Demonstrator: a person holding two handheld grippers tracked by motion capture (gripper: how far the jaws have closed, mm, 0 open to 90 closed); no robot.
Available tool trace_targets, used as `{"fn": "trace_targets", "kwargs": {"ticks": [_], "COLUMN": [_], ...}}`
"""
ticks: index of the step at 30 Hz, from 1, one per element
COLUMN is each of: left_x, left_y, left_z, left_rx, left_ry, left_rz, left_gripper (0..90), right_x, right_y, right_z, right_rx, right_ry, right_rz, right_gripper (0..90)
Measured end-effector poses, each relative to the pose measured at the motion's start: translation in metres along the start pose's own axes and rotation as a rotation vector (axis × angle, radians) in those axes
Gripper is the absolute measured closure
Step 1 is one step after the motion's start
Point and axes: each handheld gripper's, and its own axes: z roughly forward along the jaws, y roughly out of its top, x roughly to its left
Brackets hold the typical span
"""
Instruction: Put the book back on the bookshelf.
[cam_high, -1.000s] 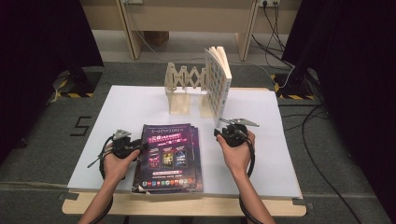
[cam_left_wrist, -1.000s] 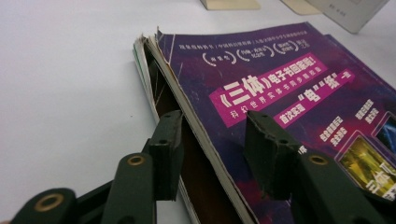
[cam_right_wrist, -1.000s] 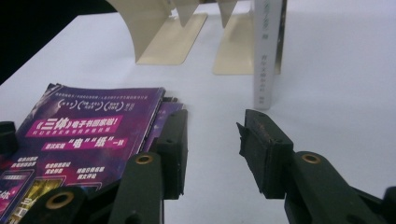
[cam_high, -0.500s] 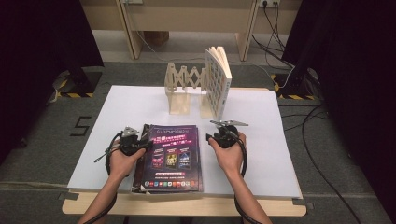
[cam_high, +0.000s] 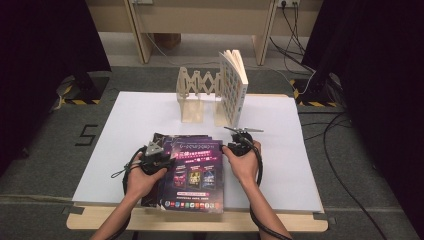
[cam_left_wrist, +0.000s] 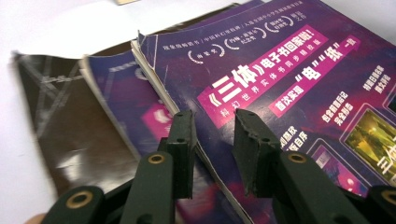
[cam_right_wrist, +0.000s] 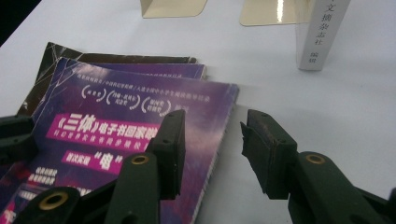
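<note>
A stack of purple-covered books (cam_high: 195, 167) lies flat at the table's near middle, the top one (cam_left_wrist: 289, 70) shifted right of the one beneath (cam_left_wrist: 116, 93). My left gripper (cam_high: 167, 161) is at the stack's left side. Its jaws (cam_left_wrist: 212, 121) have just been closing and straddle the top book's left edge without pinching it. My right gripper (cam_high: 231, 148) is at the stack's upper right corner. Its jaws (cam_right_wrist: 212, 123) have just been opening; one hangs over the top cover (cam_right_wrist: 121, 116), the other over bare table. Nothing is gripped.
A wooden accordion rack (cam_high: 197, 92) stands at the back of the white table (cam_high: 125, 125). An upright book (cam_high: 232, 87) leans at its right end, its white spine (cam_right_wrist: 322, 32) beyond my right jaws. A dark brown cover (cam_left_wrist: 60, 121) sticks out under the stack's left side.
Both hands have closed in on the stack: the left moved right onto its left edge, and the right slid left and nearer to its upper right corner.
</note>
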Motion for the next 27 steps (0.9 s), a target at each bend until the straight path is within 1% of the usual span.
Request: {"fn": "trace_targets", "kwargs": {"ticks": [1, 4, 6, 7, 12, 15, 18, 19, 22, 25, 27], "left_x": [-0.002, -0.006, -0.006, -0.006, -0.007, -0.007, -0.008, -0.007, -0.007, -0.007, -0.007], "left_y": [0.000, 0.000, 0.000, 0.000, 0.000, 0.000, 0.000, 0.001, 0.001, 0.001, 0.001], "left_z": [0.000, 0.001, 0.001, 0.001, 0.000, 0.000, 0.000, 0.000, 0.001, 0.001, 0.001], "left_rx": [0.001, 0.004, 0.002, 0.004, 0.004, 0.005, 0.007, 0.008, 0.007, 0.008, 0.008], "left_ry": [-0.008, -0.007, -0.007, -0.005, -0.001, -0.003, -0.002, -0.002, -0.005, -0.004, -0.007], "left_rz": [0.000, 0.012, 0.014, 0.014, 0.018, 0.023, 0.028, 0.029, 0.023, 0.025, 0.023], "left_gripper": [67.7, 67.6, 67.6, 67.6, 67.5, 67.1, 66.5, 66.4, 66.2, 66.0, 66.0], "right_x": [-0.001, -0.003, -0.005, -0.006, -0.008, -0.010, -0.012, -0.012, -0.013, -0.016, -0.016], "right_y": [0.001, 0.005, 0.007, 0.008, 0.011, 0.011, 0.011, 0.011, 0.011, 0.011, 0.012], "right_z": [0.001, 0.006, 0.010, 0.012, 0.021, 0.027, 0.031, 0.032, 0.035, 0.039, 0.040], "right_rx": [0.001, 0.016, 0.037, 0.045, 0.076, 0.089, 0.098, 0.101, 0.108, 0.106, 0.107], "right_ry": [0.001, 0.003, 0.011, 0.007, 0.013, 0.015, 0.019, 0.024, 0.023, 0.043, 0.049], "right_rz": [0.003, 0.014, 0.029, 0.034, 0.040, 0.052, 0.061, 0.074, 0.076, 0.096, 0.100], "right_gripper": [58.7, 58.5, 58.1, 58.0, 57.0, 56.5, 55.8, 55.3, 53.6, 52.3, 51.6]}}
